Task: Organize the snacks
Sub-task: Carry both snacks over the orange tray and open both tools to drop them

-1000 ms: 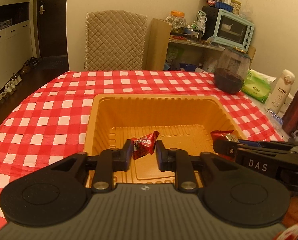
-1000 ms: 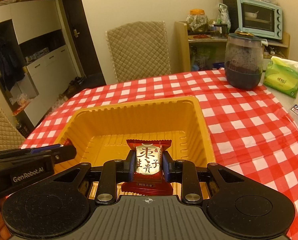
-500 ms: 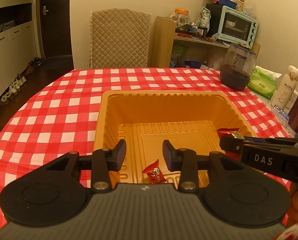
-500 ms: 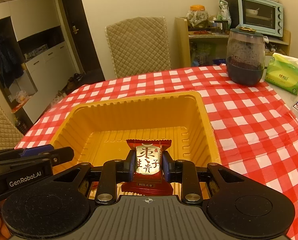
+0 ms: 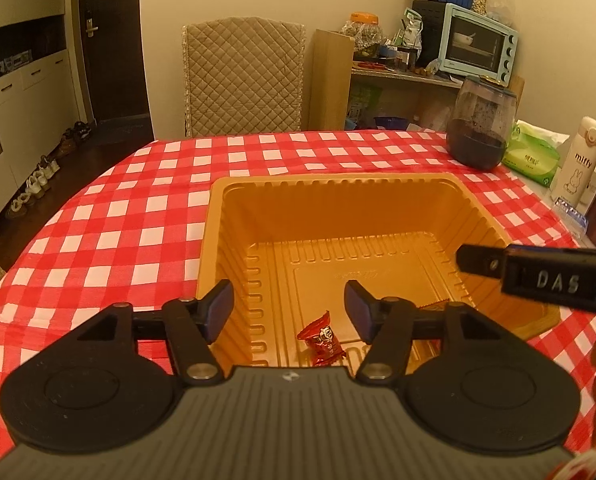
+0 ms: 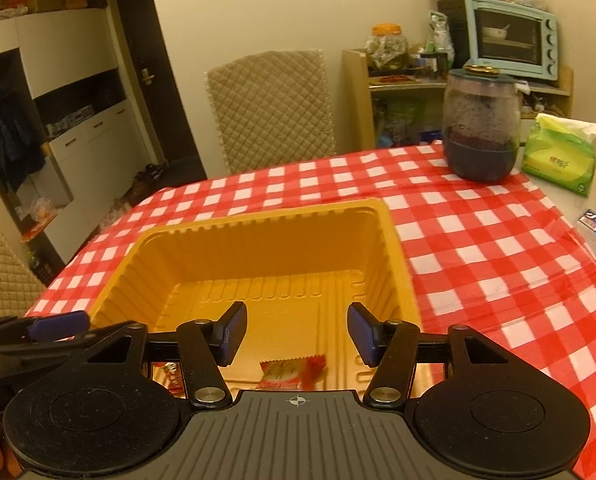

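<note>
A yellow plastic tray [image 5: 337, 184] [image 6: 258, 220] sits on the red checked tablecloth. My left gripper [image 5: 289, 310] is open and empty over the tray's near edge. A small red candy [image 5: 322, 339] lies on the tray floor just below it. My right gripper [image 6: 296, 332] is open and empty above the tray. A red snack packet [image 6: 292, 372] lies blurred on the tray floor beneath it. The small candy also shows in the right wrist view [image 6: 172, 372], partly hidden by a finger. The right gripper's finger [image 5: 537, 276] crosses the left wrist view.
A dark glass jar [image 5: 481, 124] [image 6: 482, 126], a green tissue pack [image 5: 533, 156] [image 6: 563, 158] and a white bottle [image 5: 579, 160] stand at the table's far right. A quilted chair [image 5: 244, 76] stands behind the table. A shelf with a toaster oven [image 5: 475, 42] stands by the wall.
Both grippers opened. The left one dropped the small red candy into the tray a second ago. The right one has just released the red snack packet, which now lies in the tray.
</note>
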Tool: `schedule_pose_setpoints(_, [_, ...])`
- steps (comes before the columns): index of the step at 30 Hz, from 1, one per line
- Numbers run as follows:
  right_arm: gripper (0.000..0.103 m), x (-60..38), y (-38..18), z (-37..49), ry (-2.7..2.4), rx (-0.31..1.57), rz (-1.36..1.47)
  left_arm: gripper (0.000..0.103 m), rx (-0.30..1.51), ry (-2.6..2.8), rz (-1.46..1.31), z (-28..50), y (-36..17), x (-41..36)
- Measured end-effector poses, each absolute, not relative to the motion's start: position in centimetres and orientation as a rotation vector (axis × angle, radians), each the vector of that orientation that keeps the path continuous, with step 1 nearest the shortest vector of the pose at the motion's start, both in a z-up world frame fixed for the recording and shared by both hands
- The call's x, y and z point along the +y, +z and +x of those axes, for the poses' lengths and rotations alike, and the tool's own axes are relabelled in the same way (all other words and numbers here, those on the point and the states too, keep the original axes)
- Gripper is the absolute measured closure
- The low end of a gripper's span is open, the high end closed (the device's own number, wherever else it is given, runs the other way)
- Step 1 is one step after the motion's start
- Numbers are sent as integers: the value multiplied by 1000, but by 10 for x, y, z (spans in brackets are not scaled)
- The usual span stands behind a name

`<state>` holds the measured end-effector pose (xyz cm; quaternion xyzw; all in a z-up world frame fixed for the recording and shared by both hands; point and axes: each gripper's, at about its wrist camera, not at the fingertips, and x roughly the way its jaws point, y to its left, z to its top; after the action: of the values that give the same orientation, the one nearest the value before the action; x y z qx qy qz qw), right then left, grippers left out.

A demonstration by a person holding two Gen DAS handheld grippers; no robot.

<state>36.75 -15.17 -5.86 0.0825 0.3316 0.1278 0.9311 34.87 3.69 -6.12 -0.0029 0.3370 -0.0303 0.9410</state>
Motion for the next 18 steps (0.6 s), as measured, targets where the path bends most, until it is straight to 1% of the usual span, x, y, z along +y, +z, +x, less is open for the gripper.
schedule_pose_setpoints(1, [47, -153, -57, 367, 254, 675, 171, 42, 685, -60, -2, 348, -61, 37])
schedule_pose_setpoints(6, [47, -165, -48, 362, 216, 637, 171, 26, 663, -35, 9, 343, -59, 40])
schedule_pose_setpoints(13, [47, -182, -35, 345, 182, 593, 180, 14, 645, -21, -42, 327, -50, 47])
schedule_pose_setpoints(15, [47, -184, -32, 337, 183, 587, 182, 6, 639, -12, -60, 318, -45, 48])
schedule_pose_setpoints(18, [47, -185, -27, 324, 191, 574, 174, 3, 622, -4, -65, 303, -38, 49])
